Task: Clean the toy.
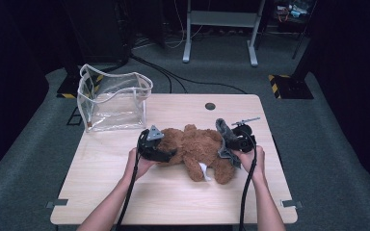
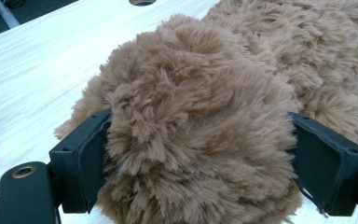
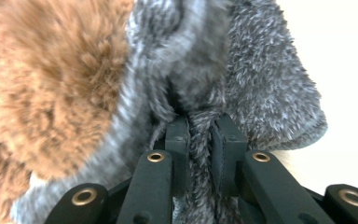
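Note:
A brown teddy bear (image 1: 197,150) lies on the wooden table (image 1: 125,192), with a grey fuzzy garment (image 1: 225,139) at its right end. My left gripper (image 1: 160,149) holds the bear's left end; in the left gripper view both jaws press wide apart into a round tuft of brown fur (image 2: 196,140). My right gripper (image 1: 236,143) is pinched on the grey garment (image 3: 242,79); in the right gripper view a fold of grey fabric runs between its nearly closed jaws, with the bear's brown fur (image 3: 46,79) to the left.
A clear plastic pouch with white trim (image 1: 113,98) stands open at the table's back left. A round cable hole (image 1: 210,106) sits near the far edge. A white tag (image 1: 204,169) sticks out under the bear. Grey desk legs (image 1: 221,29) stand on the floor beyond.

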The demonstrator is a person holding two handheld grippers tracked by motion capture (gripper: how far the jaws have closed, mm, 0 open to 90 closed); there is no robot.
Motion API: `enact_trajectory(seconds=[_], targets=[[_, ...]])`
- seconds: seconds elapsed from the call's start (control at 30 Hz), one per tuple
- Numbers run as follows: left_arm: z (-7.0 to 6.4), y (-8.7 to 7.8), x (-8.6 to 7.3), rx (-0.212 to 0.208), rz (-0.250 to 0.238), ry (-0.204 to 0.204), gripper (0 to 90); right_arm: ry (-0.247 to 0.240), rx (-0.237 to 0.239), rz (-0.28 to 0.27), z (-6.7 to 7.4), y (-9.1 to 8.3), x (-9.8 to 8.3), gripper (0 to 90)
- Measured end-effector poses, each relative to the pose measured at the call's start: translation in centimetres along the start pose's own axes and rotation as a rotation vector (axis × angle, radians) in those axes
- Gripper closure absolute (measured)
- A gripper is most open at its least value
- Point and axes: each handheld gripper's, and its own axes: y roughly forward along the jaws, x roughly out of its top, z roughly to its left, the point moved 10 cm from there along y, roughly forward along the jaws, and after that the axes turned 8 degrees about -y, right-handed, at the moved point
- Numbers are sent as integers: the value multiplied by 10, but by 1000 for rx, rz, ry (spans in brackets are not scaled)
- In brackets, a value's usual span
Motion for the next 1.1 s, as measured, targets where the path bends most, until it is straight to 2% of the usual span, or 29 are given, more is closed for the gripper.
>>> enact_trajectory(seconds=[0.07, 0.17, 0.27, 0.3, 0.33, 0.37, 0.43, 0.47, 0.53, 0.6, 0.67, 0.77, 0.8, 0.87, 0.93, 1.0, 1.1], targets=[[0, 0, 0, 0, -1, 1, 145, 8, -3, 16, -1, 8, -4, 792], [-1, 1, 0, -1, -1, 4, 143, 14, -2, 78, -1, 22, -15, 793], [-1, 0, 0, -1, 0, 5, 143, 30, 4, 83, -1, 30, -19, 794], [-1, 0, 0, -1, -1, 6, 144, 14, 4, 93, -2, 31, -21, 794], [-1, 0, 0, 0, 0, 7, 144, 5, -11, 113, -3, 31, -22, 794], [-1, 0, 0, 0, 0, 7, 144, -23, -40, 140, -4, 32, -25, 794], [0, -1, 0, 1, 6, 13, 144, -81, -119, 232, -10, 33, -35, 794], [-1, -1, 0, 0, 3, 9, 144, -97, -142, 254, -12, 32, -38, 794], [-1, -1, 0, -2, 0, 0, 144, -97, -156, 265, -15, 27, -42, 793], [-1, -1, 0, -4, 2, 0, 144, -114, -206, 284, -20, 21, -45, 792], [0, -2, -1, -7, 11, 3, 144, -104, -216, 260, -23, 12, -46, 789], [0, -1, -1, -9, 2, -1, 144, -22, -131, 132, -18, -4, -42, 784], [0, -1, -1, -9, 2, -4, 144, -9, -106, 105, -17, -11, -41, 784], [0, -1, -1, -8, 2, 2, 144, 7, -86, 51, -14, -21, -38, 783], [0, -1, -1, -6, 9, 4, 144, -3, -75, 2, -6, -30, -34, 780], [0, -1, -1, -6, 8, 2, 144, -16, -63, -19, 3, -34, -30, 777], [0, -1, -2, -4, 12, 1, 144, -53, -71, -11, 14, -30, -27, 775]])
